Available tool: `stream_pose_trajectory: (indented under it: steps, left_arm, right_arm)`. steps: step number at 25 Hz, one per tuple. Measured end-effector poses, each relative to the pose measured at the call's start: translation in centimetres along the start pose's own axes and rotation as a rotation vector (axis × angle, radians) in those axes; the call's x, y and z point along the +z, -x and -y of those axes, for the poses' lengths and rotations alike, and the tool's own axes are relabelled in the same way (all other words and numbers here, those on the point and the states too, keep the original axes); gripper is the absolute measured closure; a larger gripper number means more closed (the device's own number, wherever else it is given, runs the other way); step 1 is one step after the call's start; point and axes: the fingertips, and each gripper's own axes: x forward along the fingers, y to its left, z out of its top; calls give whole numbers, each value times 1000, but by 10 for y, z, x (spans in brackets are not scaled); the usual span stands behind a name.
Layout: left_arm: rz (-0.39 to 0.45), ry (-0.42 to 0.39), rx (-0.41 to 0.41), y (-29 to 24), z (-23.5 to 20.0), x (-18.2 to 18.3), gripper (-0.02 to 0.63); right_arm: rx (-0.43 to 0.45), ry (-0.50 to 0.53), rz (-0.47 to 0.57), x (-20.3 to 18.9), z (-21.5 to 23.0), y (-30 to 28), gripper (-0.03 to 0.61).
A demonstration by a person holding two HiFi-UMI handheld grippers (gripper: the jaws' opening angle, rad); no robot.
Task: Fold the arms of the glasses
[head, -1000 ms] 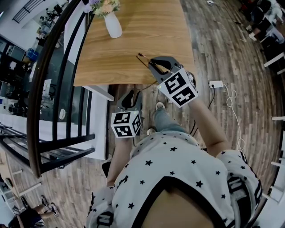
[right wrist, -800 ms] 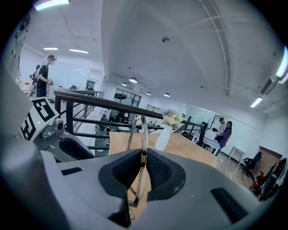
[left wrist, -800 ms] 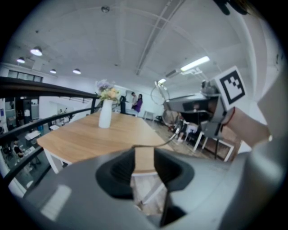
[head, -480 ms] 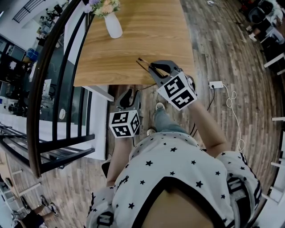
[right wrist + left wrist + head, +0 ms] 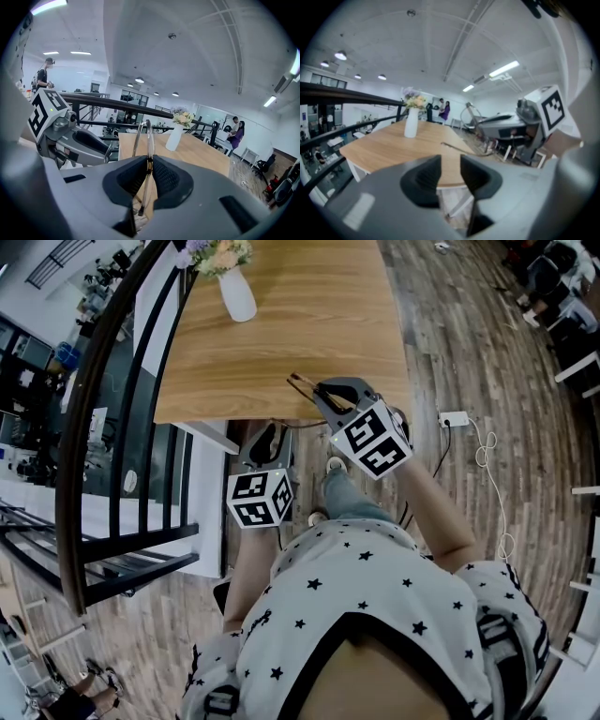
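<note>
Right gripper view checked: found right gripper [image 5: 149,176] fingers pinching thin-framed glasses [image 5: 146,140], held above the surface [image 5: 281,324] edge farthest from the vase [image 5: 236,292]. Found left gripper [image 5: 450,171] fingers slightly spread, empty, beyond that edge. Noted one arm jutting vaseward; judged folding unfinished, both arms unconfirmed.
</note>
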Motion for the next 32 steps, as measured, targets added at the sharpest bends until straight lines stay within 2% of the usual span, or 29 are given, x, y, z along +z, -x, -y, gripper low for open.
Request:
stream_pose_trajectory:
  steps: [19, 32]
  left_arm:
    - [40, 9, -22, -10, 9, 21, 495]
    - [30, 19, -38, -20, 10, 24, 502]
  right_arm:
    - [39, 4, -34, -13, -18, -5, 537]
    - [69, 28, -68, -19, -25, -15, 537]
